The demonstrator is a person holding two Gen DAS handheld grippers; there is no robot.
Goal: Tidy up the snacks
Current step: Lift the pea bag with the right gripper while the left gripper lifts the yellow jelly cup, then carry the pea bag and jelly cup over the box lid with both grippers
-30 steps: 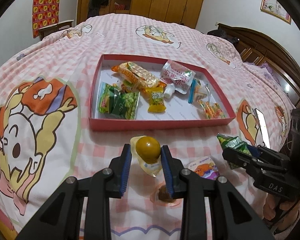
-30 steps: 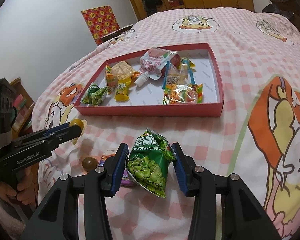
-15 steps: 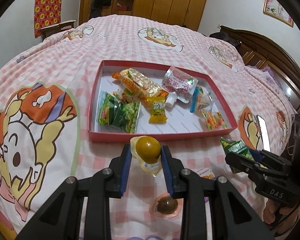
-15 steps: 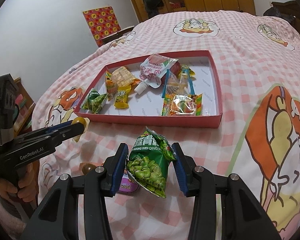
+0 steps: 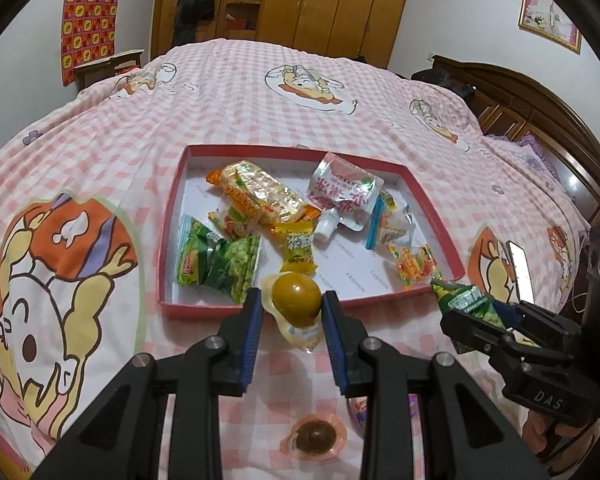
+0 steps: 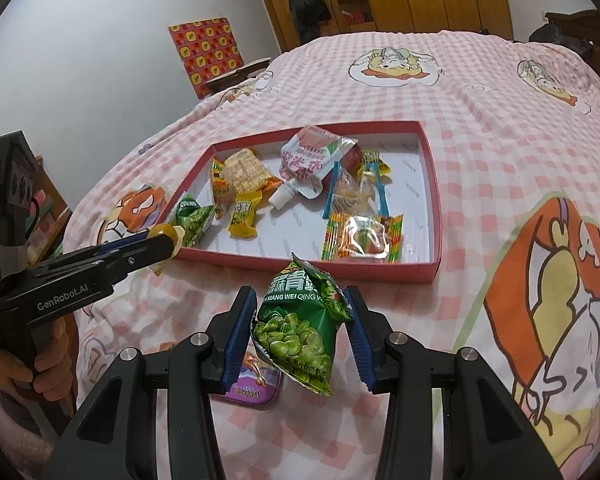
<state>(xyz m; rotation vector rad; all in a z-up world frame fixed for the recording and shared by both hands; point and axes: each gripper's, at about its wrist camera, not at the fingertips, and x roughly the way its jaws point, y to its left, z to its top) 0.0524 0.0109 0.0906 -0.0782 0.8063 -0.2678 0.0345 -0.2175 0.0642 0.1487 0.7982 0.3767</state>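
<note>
A red tray [image 5: 172, 216] with a white floor lies on the bed and holds several snack packets; it also shows in the right wrist view [image 6: 432, 184]. My left gripper [image 5: 292, 306] is shut on a yellow jelly cup [image 5: 296, 294] and holds it above the tray's near rim. My right gripper [image 6: 302, 320] is shut on a green pea packet [image 6: 300, 332], held above the bed in front of the tray. In the left wrist view the pea packet [image 5: 466, 300] is at the right, near the tray's corner.
A brown jelly cup [image 5: 316, 436] and a purple snack packet [image 6: 256, 386] lie on the pink checked bedspread [image 5: 260, 92] below the grippers. A phone [image 5: 520, 268] lies on the bed to the right. A wooden headboard [image 5: 548, 116] and wardrobe [image 5: 340, 4] stand behind.
Both grippers have lifted and moved toward the tray with their snacks. The yellow jelly cup now hangs over the tray's near rim; the brown jelly cup has come into fuller view below.
</note>
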